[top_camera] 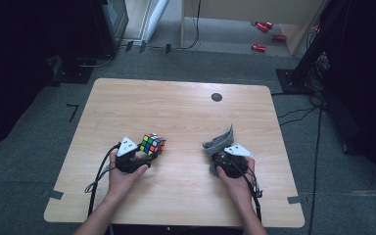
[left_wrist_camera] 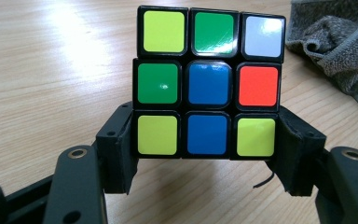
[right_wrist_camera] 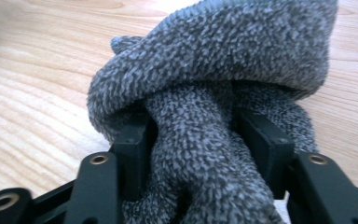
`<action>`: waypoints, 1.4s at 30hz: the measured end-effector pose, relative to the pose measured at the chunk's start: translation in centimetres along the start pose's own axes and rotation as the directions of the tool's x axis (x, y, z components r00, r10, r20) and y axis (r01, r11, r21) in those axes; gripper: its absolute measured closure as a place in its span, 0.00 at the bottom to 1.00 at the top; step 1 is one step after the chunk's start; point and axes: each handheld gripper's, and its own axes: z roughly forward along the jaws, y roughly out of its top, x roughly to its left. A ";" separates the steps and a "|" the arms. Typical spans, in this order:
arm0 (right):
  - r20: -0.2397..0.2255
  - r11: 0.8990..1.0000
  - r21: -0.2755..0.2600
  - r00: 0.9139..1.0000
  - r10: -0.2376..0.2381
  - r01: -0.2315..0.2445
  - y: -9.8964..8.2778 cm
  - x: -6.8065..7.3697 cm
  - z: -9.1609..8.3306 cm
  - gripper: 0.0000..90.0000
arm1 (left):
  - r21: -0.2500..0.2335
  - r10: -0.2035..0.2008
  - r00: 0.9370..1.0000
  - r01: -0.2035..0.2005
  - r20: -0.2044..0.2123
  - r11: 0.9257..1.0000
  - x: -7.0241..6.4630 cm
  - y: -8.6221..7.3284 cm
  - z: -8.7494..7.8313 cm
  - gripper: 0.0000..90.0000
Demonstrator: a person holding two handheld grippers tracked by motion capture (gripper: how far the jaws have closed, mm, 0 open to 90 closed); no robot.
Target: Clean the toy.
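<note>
**Grey cloth and colour cube held at the bench**

Grey knitted cloth [right_wrist_camera: 214, 93] is bunched between the jaws of the right tool [top_camera: 223, 157], which stand partly apart with the fabric packed in the gap and draped over both of them; whether the pads press on it cannot be told. In the high view the cloth is seen rising in a fold at the right of the wooden bench [top_camera: 186, 112]. The puzzle cube [left_wrist_camera: 209, 81] is gripped by the left tool [left_wrist_camera: 205, 144] along its bottom row, the jaws set against its two opposite sides, about half open. The cube is seen at the left of the bench, well apart from the cloth.
</note>
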 end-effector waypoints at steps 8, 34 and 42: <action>-0.001 1.000 -0.004 1.000 -0.007 0.007 0.0 0.3 0.0 0.51 | 0.029 0.026 0.999 -0.025 -0.030 0.999 -0.4 0.0 0.4 0.38; -0.032 1.000 -0.011 0.999 -0.019 0.018 -0.2 0.9 -0.1 0.52 | 0.062 0.043 0.997 -0.039 -0.071 0.997 -0.6 0.1 1.0 0.33; -0.059 1.000 -0.008 0.998 -0.021 0.021 0.2 1.0 0.0 0.27 | 0.036 0.034 0.996 -0.031 -0.084 0.999 -0.5 0.2 0.6 0.24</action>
